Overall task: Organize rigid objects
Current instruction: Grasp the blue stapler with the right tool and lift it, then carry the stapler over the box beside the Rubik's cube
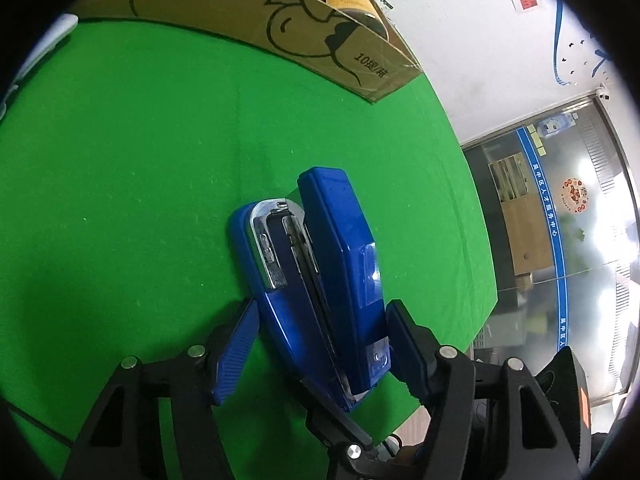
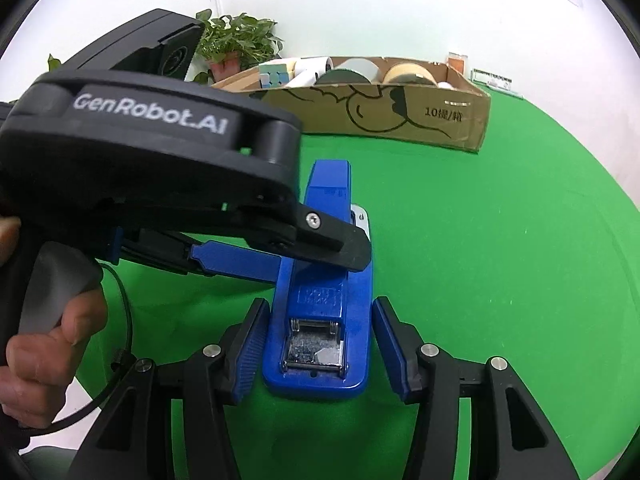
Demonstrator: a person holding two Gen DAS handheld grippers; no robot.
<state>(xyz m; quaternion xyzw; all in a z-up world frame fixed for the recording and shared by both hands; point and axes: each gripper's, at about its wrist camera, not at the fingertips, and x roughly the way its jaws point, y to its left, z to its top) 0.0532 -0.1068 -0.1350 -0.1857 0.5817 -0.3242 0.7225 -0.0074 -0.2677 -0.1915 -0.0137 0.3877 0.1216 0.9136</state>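
Observation:
A blue stapler [image 1: 316, 280] lies on the green table. In the left wrist view it sits between the two blue pads of my left gripper [image 1: 320, 320], which touch or nearly touch its sides. In the right wrist view the stapler [image 2: 320, 320] lies between my right gripper's pads [image 2: 320, 344]. The left pad touches its base and the right pad stands a small gap off. The left gripper's black body [image 2: 152, 152] reaches in from the left, its fingers [image 2: 240, 260] across the stapler's middle.
An open cardboard box [image 2: 400, 116] stands at the back of the table and holds tape rolls, a cube and other items; it also shows in the left wrist view [image 1: 340, 52]. A potted plant [image 2: 236, 44] stands behind it. The table edge [image 1: 476, 240] runs on the right.

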